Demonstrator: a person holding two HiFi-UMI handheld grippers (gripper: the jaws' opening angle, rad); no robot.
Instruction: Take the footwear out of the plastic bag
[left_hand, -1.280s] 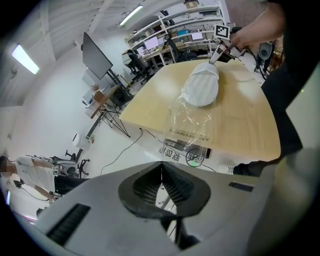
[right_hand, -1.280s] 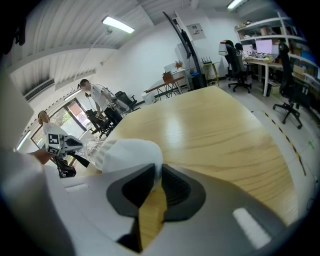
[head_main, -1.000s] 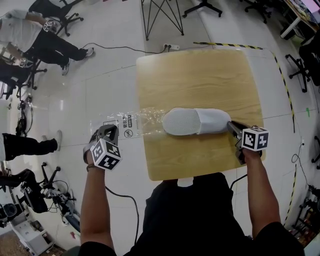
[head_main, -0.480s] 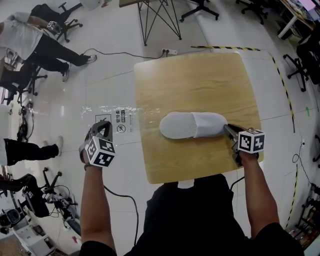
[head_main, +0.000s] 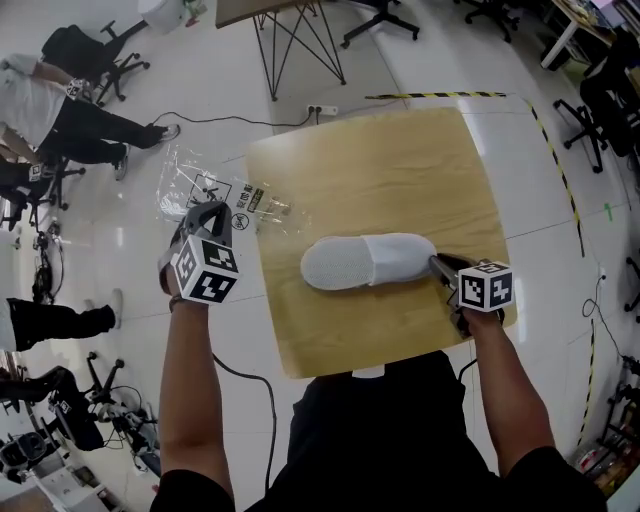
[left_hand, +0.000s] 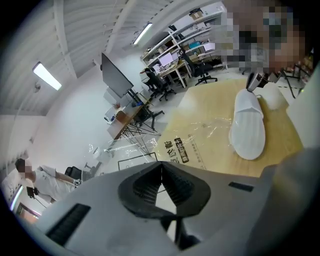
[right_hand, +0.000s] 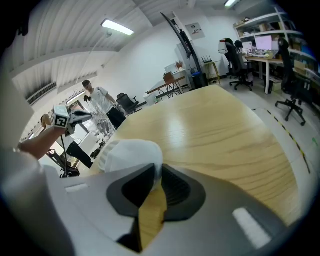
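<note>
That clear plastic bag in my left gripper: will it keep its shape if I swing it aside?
Probably not: the clear printed plastic bag trails crumpled from the left gripper, so it is likely floppy and very light. Its glossy film looks slippery.

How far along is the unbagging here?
Done: the slipper lies bare on the table, fully out of the bag. In hand: the left tool is shut on the bag, held off the table's left edge; the right tool pinches the slipper's end. Left: probably only letting both go.
</note>
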